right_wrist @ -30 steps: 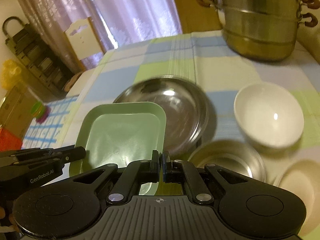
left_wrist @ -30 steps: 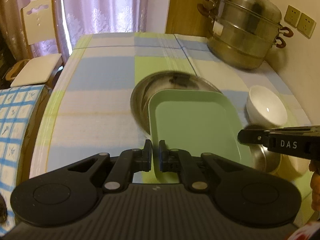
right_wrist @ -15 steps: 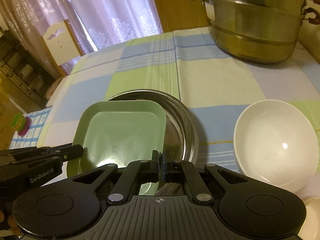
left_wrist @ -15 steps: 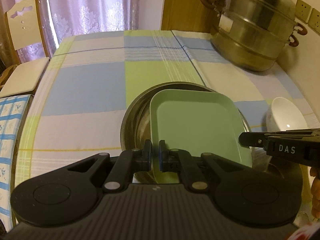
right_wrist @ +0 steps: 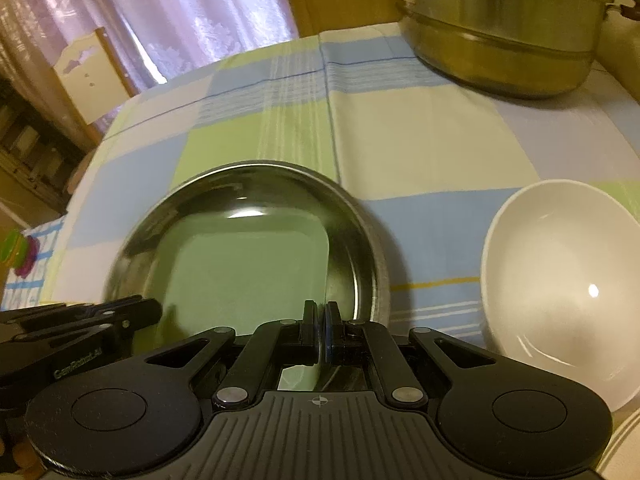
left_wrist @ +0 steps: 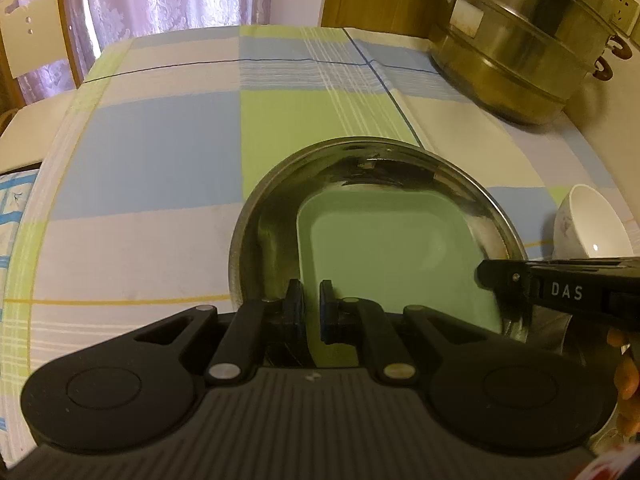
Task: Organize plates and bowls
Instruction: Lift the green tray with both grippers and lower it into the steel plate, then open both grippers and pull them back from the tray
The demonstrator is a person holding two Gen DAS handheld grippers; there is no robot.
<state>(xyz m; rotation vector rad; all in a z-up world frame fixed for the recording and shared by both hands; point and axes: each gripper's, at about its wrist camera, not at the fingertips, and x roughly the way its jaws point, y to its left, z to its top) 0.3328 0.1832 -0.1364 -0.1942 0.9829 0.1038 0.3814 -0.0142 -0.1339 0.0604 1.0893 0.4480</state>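
A pale green square plate sits low inside a round steel plate on the checked tablecloth. Whether its bottom touches the steel I cannot tell. My left gripper is shut on the green plate's near left rim. My right gripper is shut on its near right rim. Each gripper shows in the other's view: the right gripper's tip at the plate's right edge, the left gripper's tip at its left edge. A white bowl stands to the right of the steel plate.
A tall steel steamer pot stands at the table's far right by the wall. A cream chair is beyond the table's left side, before lilac curtains. Bare tablecloth stretches left of and behind the plates.
Both grippers have carried the green plate forward and down. It hung over the steel plate's near edge before and now lies within its rim. Both grips are unchanged.
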